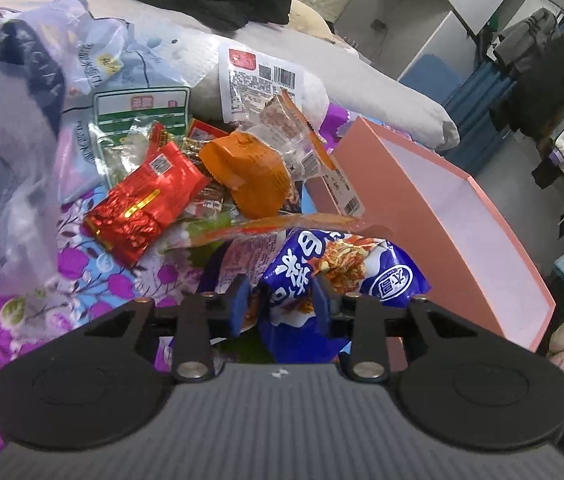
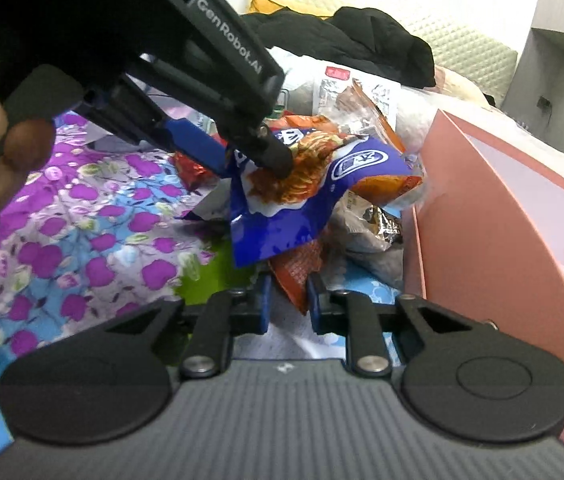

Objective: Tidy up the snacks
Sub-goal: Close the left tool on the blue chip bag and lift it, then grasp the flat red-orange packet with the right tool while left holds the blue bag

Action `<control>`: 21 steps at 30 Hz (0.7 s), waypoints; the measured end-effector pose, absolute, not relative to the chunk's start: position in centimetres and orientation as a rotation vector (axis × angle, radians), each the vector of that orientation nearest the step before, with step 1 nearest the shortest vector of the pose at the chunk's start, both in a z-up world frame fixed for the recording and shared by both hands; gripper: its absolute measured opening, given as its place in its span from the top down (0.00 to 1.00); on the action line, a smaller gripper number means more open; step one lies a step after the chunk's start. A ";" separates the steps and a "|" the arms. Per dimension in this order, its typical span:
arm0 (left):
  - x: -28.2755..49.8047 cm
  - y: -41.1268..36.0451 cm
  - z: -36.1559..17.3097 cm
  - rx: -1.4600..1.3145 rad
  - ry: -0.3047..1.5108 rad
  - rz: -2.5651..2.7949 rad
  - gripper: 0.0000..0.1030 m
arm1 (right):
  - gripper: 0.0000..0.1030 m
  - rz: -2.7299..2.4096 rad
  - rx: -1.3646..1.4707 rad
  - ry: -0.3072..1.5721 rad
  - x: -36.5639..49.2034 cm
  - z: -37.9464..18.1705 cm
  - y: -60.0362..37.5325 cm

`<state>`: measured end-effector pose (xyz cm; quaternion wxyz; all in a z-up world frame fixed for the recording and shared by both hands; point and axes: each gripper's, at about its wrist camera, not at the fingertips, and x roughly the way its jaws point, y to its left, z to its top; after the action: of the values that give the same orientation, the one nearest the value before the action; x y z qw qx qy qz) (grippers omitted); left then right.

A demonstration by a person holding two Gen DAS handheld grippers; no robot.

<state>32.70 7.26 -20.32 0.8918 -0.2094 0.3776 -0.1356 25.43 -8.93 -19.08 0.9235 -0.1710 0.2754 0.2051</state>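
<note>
The left gripper (image 1: pixel 280 302) pinches a blue noodle packet (image 1: pixel 338 272) between its blue pads, the wrapper crumpled where they press; the packet's near end is hidden behind the gripper body. In the right wrist view the same packet (image 2: pixel 302 184) hangs from that gripper (image 2: pixel 256 162), whose far pad is mostly covered by the wrapper. The right gripper (image 2: pixel 287 300), just below the blue packet, is nearly pressed together on the corner of an orange-red packet (image 2: pixel 296 276) (its upper part is tucked under the blue one, so its print cannot be read). Beyond the left gripper lies a heap of snacks on a floral bedspread (image 1: pixel 82 264): a red foil packet (image 1: pixel 144 206), an orange one (image 1: pixel 252 172). To its right stands an open pink box (image 1: pixel 438 200), cut off at the frame edge in the right wrist view.
</note>
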 end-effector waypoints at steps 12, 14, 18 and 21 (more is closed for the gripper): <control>23.8 7.8 -17.5 -0.383 0.749 -0.217 0.64 | 0.83 0.468 -0.369 0.552 18.5 -17.4 -10.5; 22.4 8.1 -17.3 -0.356 0.744 -0.207 0.64 | 0.83 0.474 -0.374 0.548 17.5 -17.4 -10.8; 20.3 8.9 -17.8 -0.355 0.775 -0.181 0.63 | 0.83 0.478 -0.328 0.582 16.2 -17.7 -11.5; 19.1 9.2 -18.2 -0.346 0.796 -0.165 0.63 | 0.83 0.483 -0.294 0.605 15.5 -18.1 -12.0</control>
<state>19.07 9.18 -18.18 0.9039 -0.1676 0.3854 -0.0797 15.48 -11.96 -18.05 0.9156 -0.1428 0.2938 0.2344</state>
